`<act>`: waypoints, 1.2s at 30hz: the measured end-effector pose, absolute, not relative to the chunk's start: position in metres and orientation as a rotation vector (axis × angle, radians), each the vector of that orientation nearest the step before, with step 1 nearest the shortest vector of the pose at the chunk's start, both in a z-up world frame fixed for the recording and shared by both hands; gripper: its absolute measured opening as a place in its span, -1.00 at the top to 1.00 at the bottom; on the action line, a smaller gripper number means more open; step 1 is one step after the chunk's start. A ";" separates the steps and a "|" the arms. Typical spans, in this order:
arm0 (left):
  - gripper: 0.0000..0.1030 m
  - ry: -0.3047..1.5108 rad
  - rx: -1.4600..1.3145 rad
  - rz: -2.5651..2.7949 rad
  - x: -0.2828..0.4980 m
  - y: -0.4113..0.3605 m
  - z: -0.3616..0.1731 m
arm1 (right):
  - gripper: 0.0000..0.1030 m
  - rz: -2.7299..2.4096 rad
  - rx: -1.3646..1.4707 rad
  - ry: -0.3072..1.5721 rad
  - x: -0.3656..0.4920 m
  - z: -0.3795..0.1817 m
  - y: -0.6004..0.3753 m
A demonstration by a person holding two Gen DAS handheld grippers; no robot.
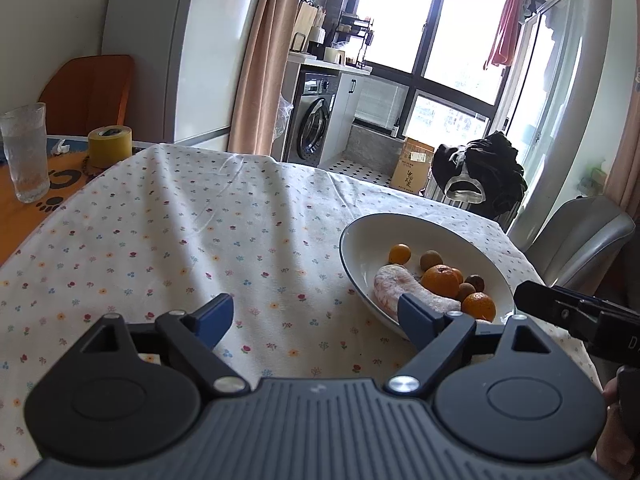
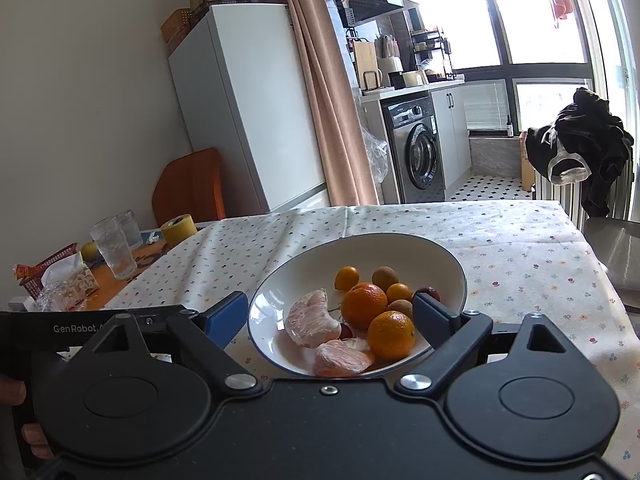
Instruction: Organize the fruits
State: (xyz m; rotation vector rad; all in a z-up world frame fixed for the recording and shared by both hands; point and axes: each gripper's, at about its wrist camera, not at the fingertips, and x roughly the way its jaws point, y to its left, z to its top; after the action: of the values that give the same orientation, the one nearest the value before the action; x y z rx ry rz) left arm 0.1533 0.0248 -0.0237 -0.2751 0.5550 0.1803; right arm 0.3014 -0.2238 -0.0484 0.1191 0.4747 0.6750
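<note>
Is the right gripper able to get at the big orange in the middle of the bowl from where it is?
Probably yes. The right gripper is open and hangs over the near rim of the bowl. Nothing covers the big orange, though wrapped pomelo pieces and smaller fruits crowd around it.

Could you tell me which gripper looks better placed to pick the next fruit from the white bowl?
Probably the right gripper: it is open and faces the white bowl squarely, fruit between its fingers' line. The left gripper, also open, points mostly at tablecloth, bowl off to its right.
</note>
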 end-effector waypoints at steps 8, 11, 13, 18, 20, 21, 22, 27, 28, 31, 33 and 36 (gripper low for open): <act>-0.77 0.558 -0.274 0.165 0.136 0.027 -0.018 | -0.99 0.680 0.111 0.490 0.288 -0.042 -0.221; -0.79 0.551 -0.272 0.153 0.129 0.028 -0.015 | -0.99 0.683 0.106 0.506 0.283 -0.038 -0.220; -0.85 0.554 -0.275 0.135 0.125 0.027 -0.011 | -1.00 0.695 0.110 0.519 0.279 -0.036 -0.221; -0.90 0.541 -0.274 0.112 0.111 0.025 0.000 | -1.00 0.696 0.098 0.525 0.269 -0.029 -0.222; -0.91 0.533 -0.260 0.117 0.105 0.024 0.005 | -1.00 0.704 0.096 0.525 0.265 -0.025 -0.223; -0.91 0.530 -0.255 0.123 0.102 0.024 0.008 | -1.00 0.708 0.093 0.525 0.262 -0.023 -0.223; -0.92 0.529 -0.254 0.127 0.100 0.024 0.009 | -1.00 0.711 0.089 0.524 0.260 -0.022 -0.223; -0.99 0.536 -0.226 0.138 0.089 0.024 0.016 | -1.00 0.730 0.057 0.520 0.248 -0.014 -0.222; -0.99 0.540 -0.221 0.139 0.087 0.024 0.017 | -1.00 0.735 0.052 0.520 0.246 -0.013 -0.222; -0.99 0.558 -0.226 0.129 0.083 0.024 0.018 | -1.00 0.749 0.043 0.525 0.241 -0.010 -0.223; -0.99 0.560 -0.213 0.130 0.079 0.023 0.020 | -1.00 0.754 0.043 0.530 0.238 -0.009 -0.224; -0.99 0.562 -0.196 0.126 0.075 0.020 0.021 | -1.00 0.767 0.039 0.541 0.235 -0.007 -0.225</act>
State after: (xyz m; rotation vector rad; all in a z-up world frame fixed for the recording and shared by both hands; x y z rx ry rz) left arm 0.0748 0.0203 0.0210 -0.1956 0.5622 0.1257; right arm 0.2348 -0.2249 -0.0071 0.0386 0.5406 0.7668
